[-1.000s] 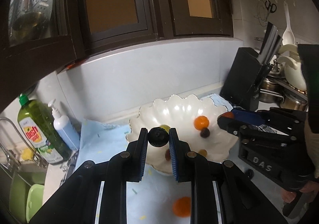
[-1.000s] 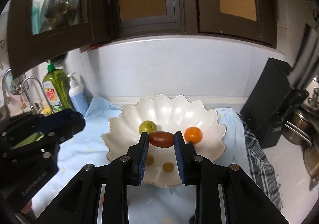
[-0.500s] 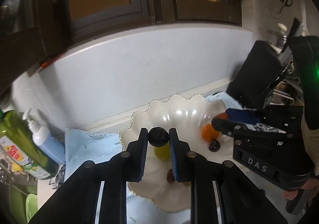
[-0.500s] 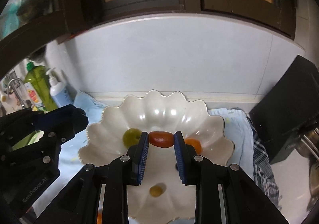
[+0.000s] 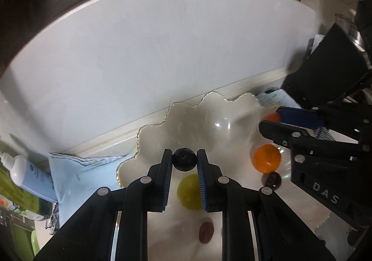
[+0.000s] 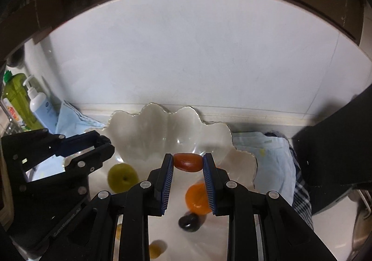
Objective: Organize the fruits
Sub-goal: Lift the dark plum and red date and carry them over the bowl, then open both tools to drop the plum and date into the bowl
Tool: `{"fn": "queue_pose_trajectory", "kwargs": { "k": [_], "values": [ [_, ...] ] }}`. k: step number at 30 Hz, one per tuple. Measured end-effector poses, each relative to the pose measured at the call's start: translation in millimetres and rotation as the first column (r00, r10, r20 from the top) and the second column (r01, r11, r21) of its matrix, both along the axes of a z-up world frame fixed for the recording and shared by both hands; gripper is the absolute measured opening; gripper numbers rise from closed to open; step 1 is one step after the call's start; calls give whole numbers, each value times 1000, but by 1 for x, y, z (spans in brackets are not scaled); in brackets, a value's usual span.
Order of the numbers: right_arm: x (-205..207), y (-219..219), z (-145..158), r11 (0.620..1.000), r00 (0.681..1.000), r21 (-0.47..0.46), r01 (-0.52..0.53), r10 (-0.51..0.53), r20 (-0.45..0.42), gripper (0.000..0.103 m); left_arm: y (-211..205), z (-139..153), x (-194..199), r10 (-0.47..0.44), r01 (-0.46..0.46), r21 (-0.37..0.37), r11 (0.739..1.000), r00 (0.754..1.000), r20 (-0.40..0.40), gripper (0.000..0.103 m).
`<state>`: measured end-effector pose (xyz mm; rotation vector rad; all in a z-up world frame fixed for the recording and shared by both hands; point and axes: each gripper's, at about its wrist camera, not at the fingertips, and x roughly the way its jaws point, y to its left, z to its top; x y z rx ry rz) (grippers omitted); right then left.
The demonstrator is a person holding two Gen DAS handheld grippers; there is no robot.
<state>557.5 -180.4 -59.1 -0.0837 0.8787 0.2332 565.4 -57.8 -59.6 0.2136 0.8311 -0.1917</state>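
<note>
My left gripper (image 5: 184, 162) is shut on a small black round fruit (image 5: 185, 161) and holds it over the white scalloped bowl (image 5: 209, 117). My right gripper (image 6: 188, 163) is shut on a red-brown oval fruit (image 6: 188, 162) over the same bowl (image 6: 148, 126). In the bowl lie a green fruit (image 5: 188, 192), an orange fruit (image 5: 267, 161), a dark round fruit (image 5: 271, 179) and a reddish small fruit (image 5: 206, 232). The right gripper (image 5: 276, 119) shows in the left wrist view at right; the left gripper (image 6: 102, 144) shows in the right wrist view at left.
A light blue cloth (image 5: 76, 172) lies under the bowl. A white pump bottle (image 6: 40, 105) and a green dish soap bottle (image 6: 16, 98) stand at left. A black knife block (image 5: 330, 70) stands at right. The white backsplash (image 6: 186, 51) is close behind.
Both grippers have moved forward and lower over the bowl, still holding their fruits. The bowl and wall now loom larger.
</note>
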Motion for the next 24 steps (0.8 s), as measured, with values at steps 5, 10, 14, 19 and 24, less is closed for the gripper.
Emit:
{"fn": "queue_pose_trajectory", "kwargs": {
  "k": [5, 10, 14, 19, 24],
  "values": [
    [14, 0, -10, 1000, 999, -10, -5, 5, -37, 28, -2, -10, 16, 1, -1, 3, 1000, 999, -41, 22],
    [26, -1, -18, 1000, 997, -9, -7, 7, -74, 28, -4, -14, 27, 5, -5, 7, 1000, 998, -67, 23],
    [35, -4, -24, 1000, 994, 0, 3, -3, -106, 28, -4, -13, 30, 9, -8, 18, 1000, 998, -67, 35],
    [36, -8, -24, 1000, 992, 10, 14, -12, -125, 40, -2, -7, 29, 22, -21, 23, 1000, 998, -56, 45],
    [30, -11, -17, 1000, 994, 3, 18, -18, -105, 41, -2, 1, 20, 40, -39, 42, 998, 999, -25, 55]
  ]
}}
